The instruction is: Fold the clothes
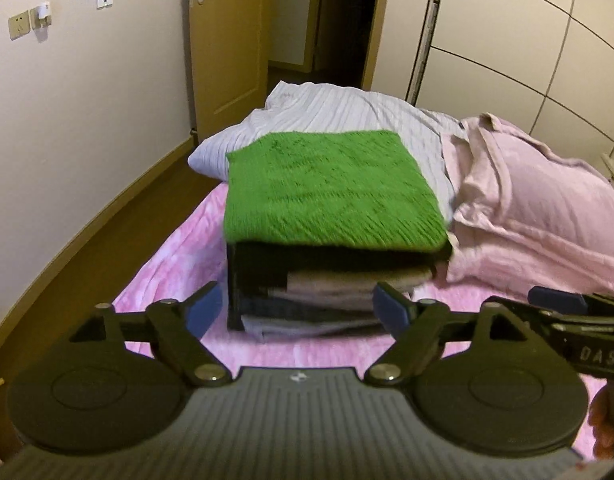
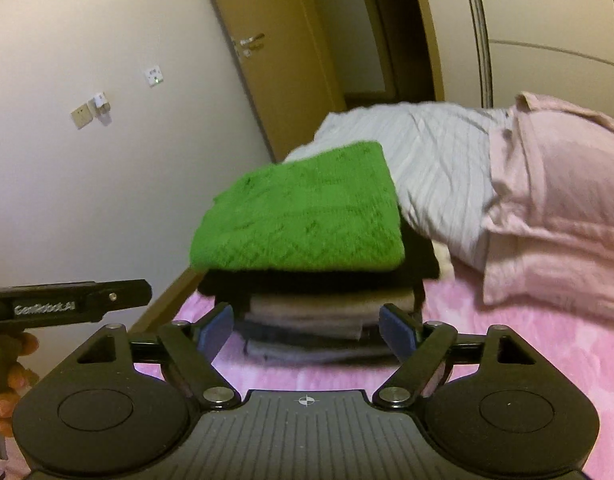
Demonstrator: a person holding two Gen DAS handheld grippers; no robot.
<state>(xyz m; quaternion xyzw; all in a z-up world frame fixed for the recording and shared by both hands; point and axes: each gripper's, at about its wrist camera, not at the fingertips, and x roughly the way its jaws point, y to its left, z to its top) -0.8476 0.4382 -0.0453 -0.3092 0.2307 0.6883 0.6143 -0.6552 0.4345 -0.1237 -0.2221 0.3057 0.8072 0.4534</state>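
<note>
A stack of folded clothes [image 1: 327, 292] [image 2: 315, 320] sits on the pink bed sheet [image 1: 163, 264] [image 2: 507, 344], with a folded green knit garment [image 1: 331, 188] [image 2: 303, 216] on top and black, beige and grey pieces under it. My left gripper [image 1: 301, 310] stands open just in front of the stack, nothing between its blue pads [image 1: 205, 310]. My right gripper [image 2: 307, 330] is open too, its pads [image 2: 399, 334] flanking the stack's lower layers from the front. The right gripper's finger [image 1: 563, 300] shows at the right edge of the left wrist view.
Behind the stack lie a pale grey striped pillow [image 1: 347, 112] [image 2: 427, 148] and a pink pillow [image 1: 539, 200] [image 2: 555, 200]. A wooden door [image 1: 227, 40] and a white wall [image 1: 67, 120] stand left; wardrobe panels [image 1: 527, 40] right. A hand [image 2: 11, 380] holds the left gripper.
</note>
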